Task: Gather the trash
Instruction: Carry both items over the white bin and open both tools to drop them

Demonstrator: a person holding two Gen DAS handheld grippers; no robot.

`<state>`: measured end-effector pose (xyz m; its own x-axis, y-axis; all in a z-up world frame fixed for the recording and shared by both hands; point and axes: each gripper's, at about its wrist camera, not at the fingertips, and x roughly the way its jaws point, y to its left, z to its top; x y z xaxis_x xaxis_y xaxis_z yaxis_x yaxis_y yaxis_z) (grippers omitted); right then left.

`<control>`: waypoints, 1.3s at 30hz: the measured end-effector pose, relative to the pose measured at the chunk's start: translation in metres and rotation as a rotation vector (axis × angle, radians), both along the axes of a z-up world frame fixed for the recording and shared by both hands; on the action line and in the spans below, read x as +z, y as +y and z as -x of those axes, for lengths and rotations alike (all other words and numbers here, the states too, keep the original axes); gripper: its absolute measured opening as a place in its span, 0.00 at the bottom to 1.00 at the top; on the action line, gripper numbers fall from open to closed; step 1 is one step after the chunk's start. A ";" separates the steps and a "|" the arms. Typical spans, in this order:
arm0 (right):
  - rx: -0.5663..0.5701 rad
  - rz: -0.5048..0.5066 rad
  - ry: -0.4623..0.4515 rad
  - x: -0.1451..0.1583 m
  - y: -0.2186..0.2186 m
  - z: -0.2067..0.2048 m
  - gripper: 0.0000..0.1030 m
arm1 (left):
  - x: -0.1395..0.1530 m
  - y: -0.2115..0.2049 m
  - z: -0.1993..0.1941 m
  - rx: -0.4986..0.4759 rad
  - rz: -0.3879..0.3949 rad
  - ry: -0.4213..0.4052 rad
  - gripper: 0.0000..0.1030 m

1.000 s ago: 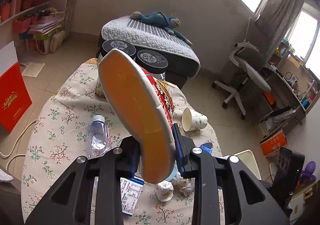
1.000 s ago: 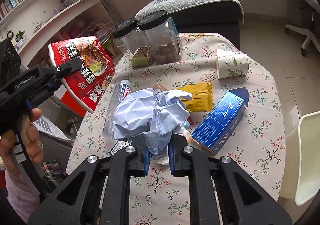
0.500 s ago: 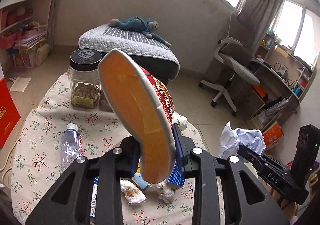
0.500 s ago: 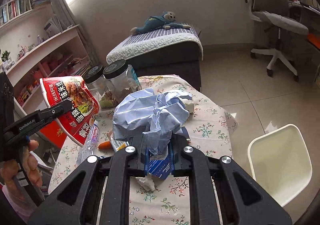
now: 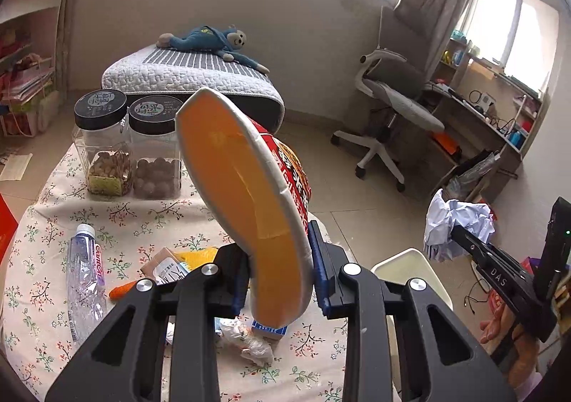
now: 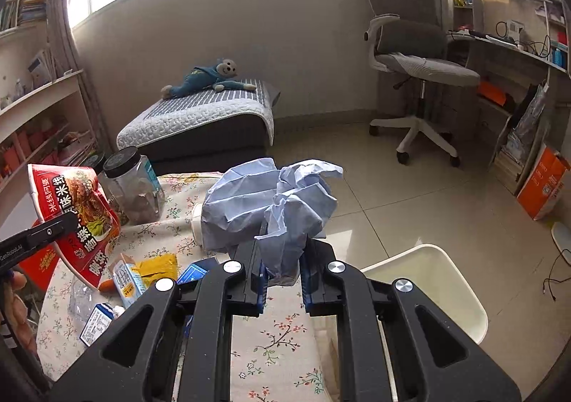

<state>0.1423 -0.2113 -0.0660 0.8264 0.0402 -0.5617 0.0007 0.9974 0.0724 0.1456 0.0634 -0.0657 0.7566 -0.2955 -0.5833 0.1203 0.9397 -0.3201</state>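
Observation:
My left gripper (image 5: 278,280) is shut on the rim of an empty instant-noodle bowl (image 5: 242,195), orange inside and red-printed outside, held tilted above the table. In the right wrist view the same bowl (image 6: 78,216) hangs at the far left in the left gripper (image 6: 67,225). My right gripper (image 6: 282,273) is shut on a crumpled pale blue paper wad (image 6: 271,202), held above the table's right edge. The left wrist view shows that wad (image 5: 456,223) at the far right. A white bin (image 6: 446,280) stands on the floor beside the table.
On the floral tablecloth (image 5: 43,223) lie a plastic bottle (image 5: 84,277), a yellow packet (image 6: 158,266), a blue box (image 6: 192,273), a small carton (image 6: 125,280) and a crumpled tissue (image 5: 246,337). Two black-lidded jars (image 5: 125,145) stand at the back. An office chair (image 6: 417,70) is beyond.
Both grippers have swung right across the table with their loads still held. The white bin has come into view on the right, and the jars now sit further left.

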 end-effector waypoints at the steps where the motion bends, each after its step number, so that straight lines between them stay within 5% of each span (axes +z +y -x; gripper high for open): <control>1: -0.021 0.015 -0.001 -0.001 -0.006 0.000 0.13 | 0.000 -0.005 -0.001 -0.009 0.001 0.001 0.29; 9: -0.175 0.168 0.044 -0.018 -0.046 -0.004 0.13 | 0.004 -0.060 -0.004 -0.118 -0.043 -0.016 0.29; 14: -0.227 0.155 0.080 -0.025 -0.075 -0.006 0.15 | 0.005 -0.103 -0.009 -0.181 -0.037 -0.019 0.29; 16: -0.253 0.142 0.085 -0.024 -0.085 -0.005 0.23 | 0.003 -0.120 -0.011 -0.206 -0.041 -0.017 0.29; 18: -0.300 0.131 0.057 -0.021 -0.094 0.000 0.47 | 0.003 -0.137 -0.013 -0.228 -0.040 -0.013 0.29; 27: -0.546 0.153 -0.090 0.002 -0.145 0.030 0.92 | 0.000 -0.212 -0.023 -0.332 -0.010 0.008 0.29; 39: -0.736 0.121 -0.125 0.012 -0.203 0.055 0.93 | -0.010 -0.295 -0.029 -0.466 0.036 0.078 0.33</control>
